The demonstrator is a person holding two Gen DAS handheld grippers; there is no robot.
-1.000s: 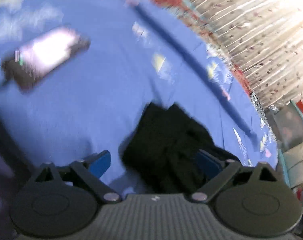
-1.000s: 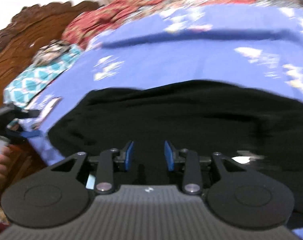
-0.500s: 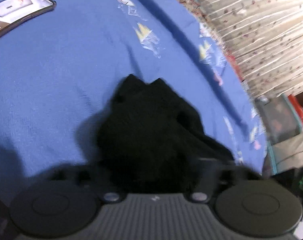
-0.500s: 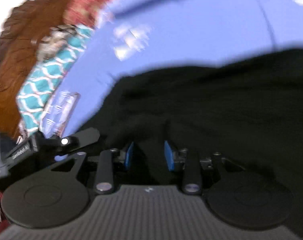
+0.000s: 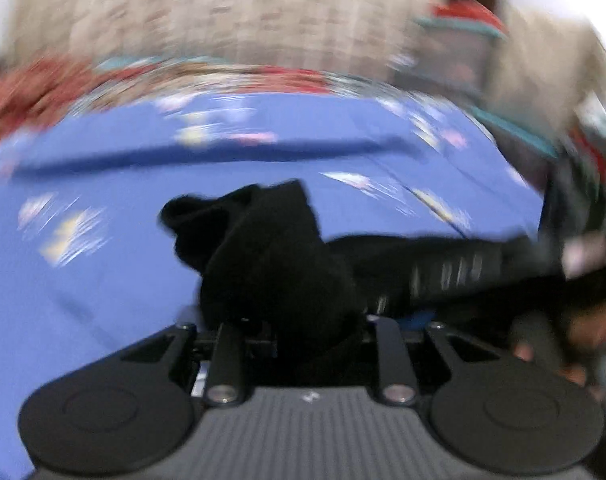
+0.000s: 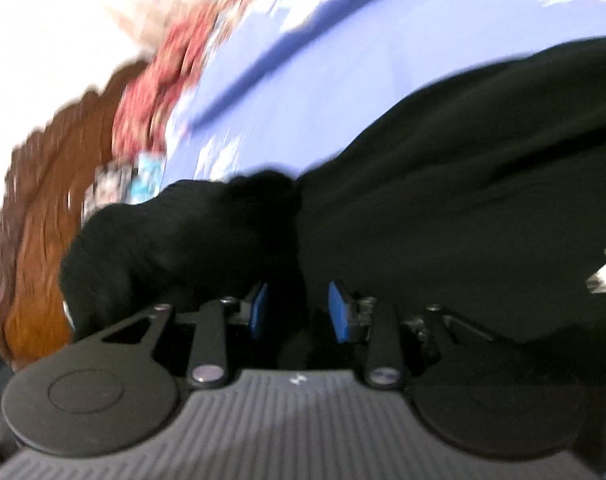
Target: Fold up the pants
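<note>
Pants (image 5: 279,264) bunch over the left tongs (image 5: 303,332), seemingly clamped but blurred; only the right view shows right tongs (image 6: 299,312) narrow, gripping black cloth above the bed (image 6: 343,60).

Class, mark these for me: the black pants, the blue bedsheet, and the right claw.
black pants (image 5: 275,256), left wrist view, on the bunched fold.
blue bedsheet (image 5: 103,280), left wrist view, on bare cloth left of the pants.
right claw (image 6: 299,308), right wrist view, between its blue pads.
</note>
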